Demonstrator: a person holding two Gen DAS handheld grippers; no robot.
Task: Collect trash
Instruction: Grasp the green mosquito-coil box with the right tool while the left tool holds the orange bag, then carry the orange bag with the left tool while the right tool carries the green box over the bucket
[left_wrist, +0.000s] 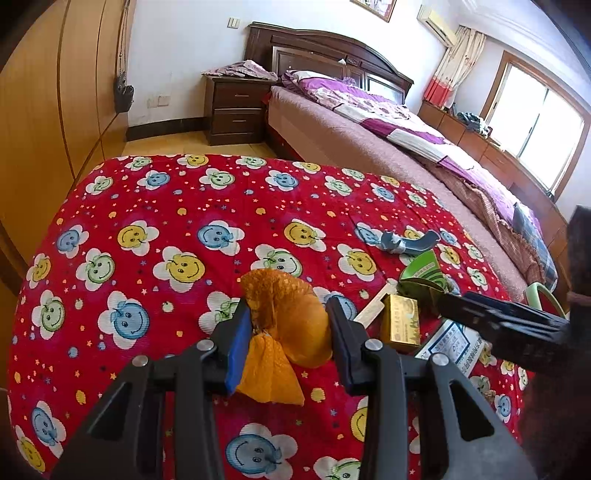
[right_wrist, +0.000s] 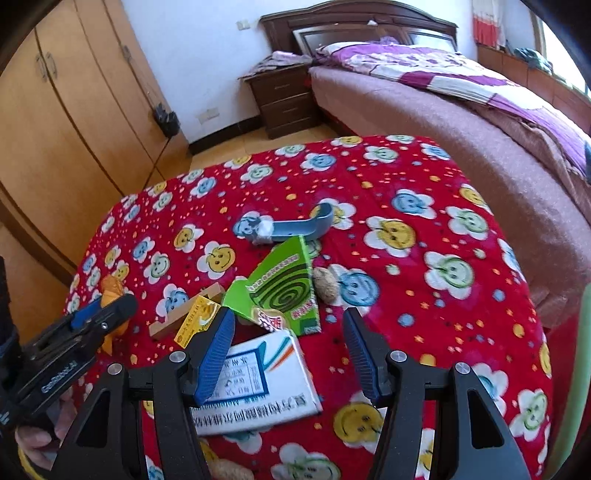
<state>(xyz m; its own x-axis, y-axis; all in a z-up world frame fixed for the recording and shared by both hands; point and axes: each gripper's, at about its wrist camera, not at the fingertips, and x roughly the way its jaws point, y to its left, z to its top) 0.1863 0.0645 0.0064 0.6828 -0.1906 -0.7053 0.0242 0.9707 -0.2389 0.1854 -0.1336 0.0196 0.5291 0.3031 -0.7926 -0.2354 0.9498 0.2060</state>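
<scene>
In the left wrist view, the left gripper (left_wrist: 286, 334) is standing fairly wide around an orange peel (left_wrist: 288, 325), which is sitting between the two fingers on the red smiley-print cloth (left_wrist: 147, 229). The peel looks to be brushing the left pad, with its lower flap hanging back toward the gripper body; whether the right pad is touching it I cannot tell. The peel is curling, its long axis running roughly from near the gripper body forward and away along the fingers. Just off the right finger, a gold box (left_wrist: 402, 322) is lying close, with a green coil box (left_wrist: 424, 275) ahead of it and a grey plastic piece (left_wrist: 408, 242) farther forward. The right gripper is reaching in from the right edge.

In the right wrist view, the right gripper (right_wrist: 288, 350) is gaping wide over a white printed packet (right_wrist: 258, 384), nothing gripped; the packet is lying mostly under the left finger, its long side running crosswise to the fingers. The green coil box (right_wrist: 284, 288) is resting just ahead.

For the peel, the left jaws should probably be closing gently on its thicker domed part, since thin peel may fold or slip out.
</scene>
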